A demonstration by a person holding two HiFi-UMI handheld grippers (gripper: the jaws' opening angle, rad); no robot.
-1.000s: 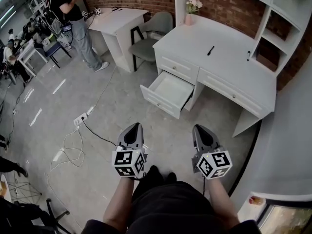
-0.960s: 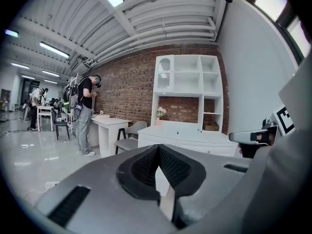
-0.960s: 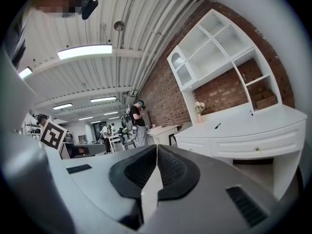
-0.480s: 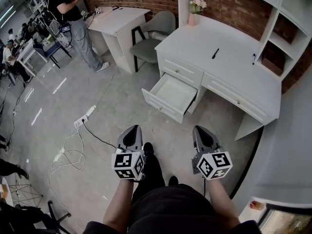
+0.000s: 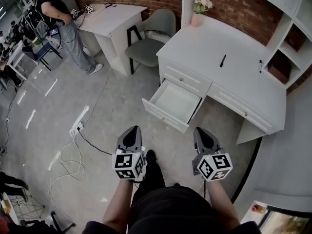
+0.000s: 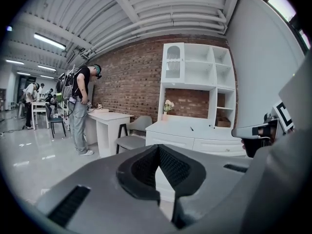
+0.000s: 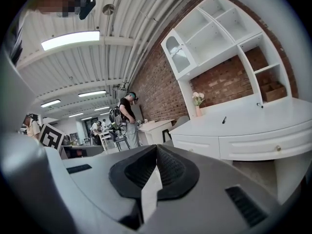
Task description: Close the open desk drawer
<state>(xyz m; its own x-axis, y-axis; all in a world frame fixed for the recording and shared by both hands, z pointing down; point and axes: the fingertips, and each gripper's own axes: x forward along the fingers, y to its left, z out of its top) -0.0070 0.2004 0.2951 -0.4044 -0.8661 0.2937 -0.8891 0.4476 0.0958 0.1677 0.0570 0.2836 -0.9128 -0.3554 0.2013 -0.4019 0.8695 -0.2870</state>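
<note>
Facing the drawer point(image 5: 171, 103) jutting from the desk point(image 5: 234, 77) toward my left, I'm holding left gripper point(image 5: 132, 134) and right gripper point(image 5: 203, 135) jaws closed, empty.

I see the desk point(image 5: 234, 82) far right, with the drawer point(image 5: 173, 101) sticking out of its left end toward me. A pen point(image 5: 223, 61) is mid-desktop and a flower vase point(image 5: 197, 13) sits at the far-left corner. The chair point(image 5: 151, 35) is just left of the desk and a small table point(image 5: 112, 16) is left of that. A person point(image 5: 56, 13) stands far left. A power strip point(image 5: 78, 126) lies on the floor, left. The left gripper point(image 5: 133, 129) and right gripper point(image 5: 200, 130) are side by side near me, well apart from the drawer.
</note>
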